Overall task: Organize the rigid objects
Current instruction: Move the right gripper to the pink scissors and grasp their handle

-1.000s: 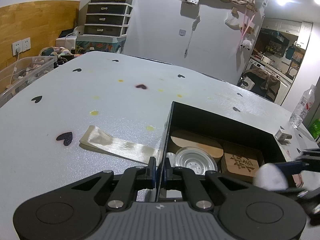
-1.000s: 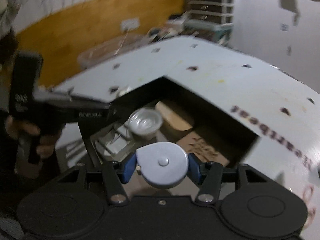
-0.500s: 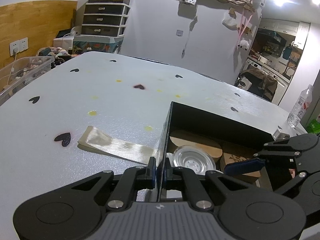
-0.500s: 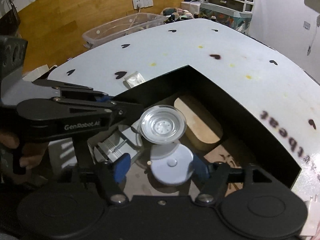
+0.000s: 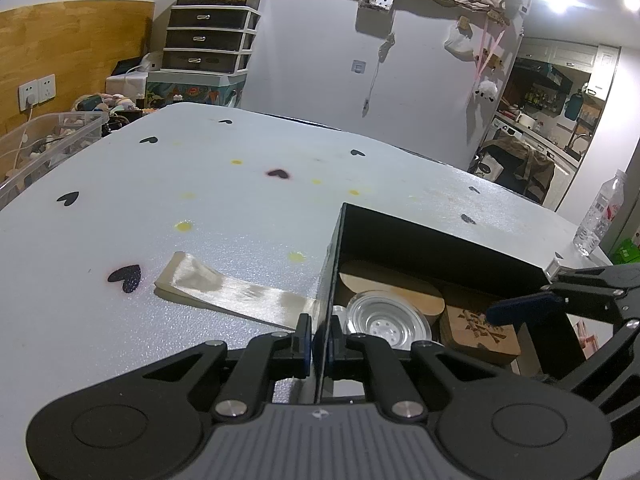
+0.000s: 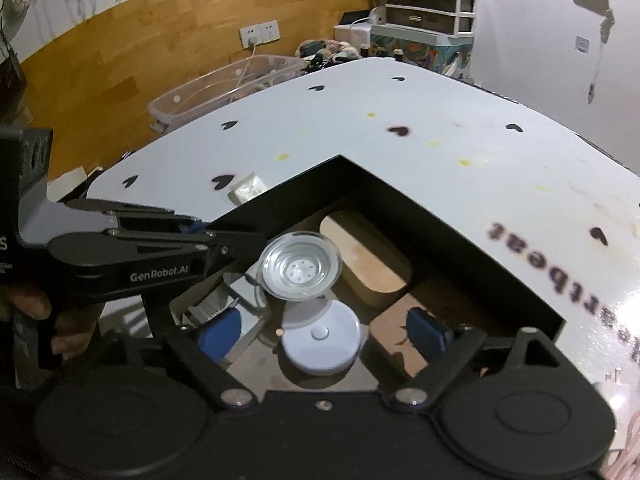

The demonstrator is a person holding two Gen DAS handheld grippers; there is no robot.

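Note:
A black open box (image 5: 436, 240) (image 6: 404, 204) stands on the white table. My left gripper (image 5: 319, 344) is shut on its near left wall; it also shows in the right wrist view (image 6: 224, 240). Inside lie a clear glass dish (image 5: 386, 322) (image 6: 300, 270), a rounded wooden board (image 5: 390, 286) (image 6: 368, 260), a carved wooden block (image 5: 478, 330) and a white round disc (image 6: 322, 336). My right gripper (image 6: 324, 334) is open above the box, its blue pads either side of the disc without touching it. It also shows in the left wrist view (image 5: 528, 308).
A shiny satin ribbon (image 5: 232, 290) (image 6: 248, 190) lies on the table left of the box. A water bottle (image 5: 598, 214) stands at the far right edge. A clear plastic bin (image 6: 224, 88) sits beyond the left edge.
My right gripper lowered the white disc into the box, then opened and let it go; the disc now lies on the box floor. The left gripper kept its hold on the wall.

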